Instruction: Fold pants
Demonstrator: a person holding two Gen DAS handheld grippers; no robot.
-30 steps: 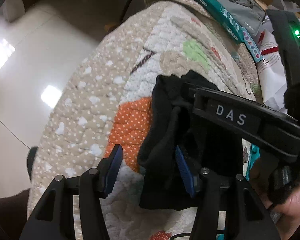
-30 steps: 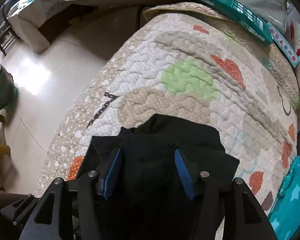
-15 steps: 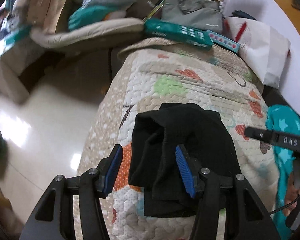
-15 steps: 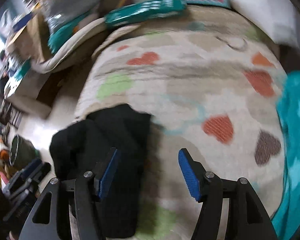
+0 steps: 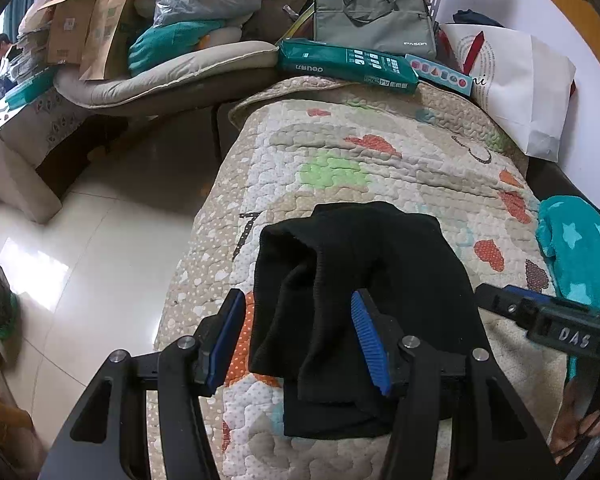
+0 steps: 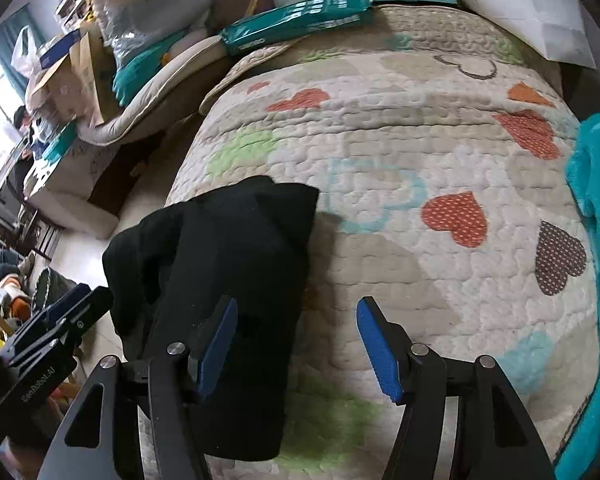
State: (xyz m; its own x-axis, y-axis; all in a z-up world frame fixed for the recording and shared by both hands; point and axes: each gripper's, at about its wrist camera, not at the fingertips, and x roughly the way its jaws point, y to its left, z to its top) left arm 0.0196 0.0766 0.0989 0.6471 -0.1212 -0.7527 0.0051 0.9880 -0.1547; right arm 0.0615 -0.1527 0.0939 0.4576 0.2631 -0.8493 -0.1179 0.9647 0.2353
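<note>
The black pants [image 5: 364, 280] lie folded in a compact bundle on the heart-patterned quilt [image 5: 380, 168], near its left edge. My left gripper [image 5: 298, 338] is open and raised above the bundle's near left part, holding nothing. In the right wrist view the pants [image 6: 228, 256] sit left of centre. My right gripper [image 6: 296, 344] is open and empty, above the quilt [image 6: 400, 240] just right of the bundle. The right gripper's body also shows in the left wrist view [image 5: 556, 332], and the left gripper's body in the right wrist view [image 6: 48, 344].
A teal star blanket [image 5: 572, 248] lies at the quilt's right side. A green paper pack [image 5: 348, 66], a grey laptop bag [image 5: 374, 26] and a white paper bag [image 5: 520, 88] stand at the far end. Shiny floor [image 5: 80, 280] drops off to the left, with cluttered cushions [image 5: 160, 72] beyond.
Both grippers have pulled back and up from the bundle. The right gripper, which was over the pants, has swung right over bare quilt. The pants stay put.
</note>
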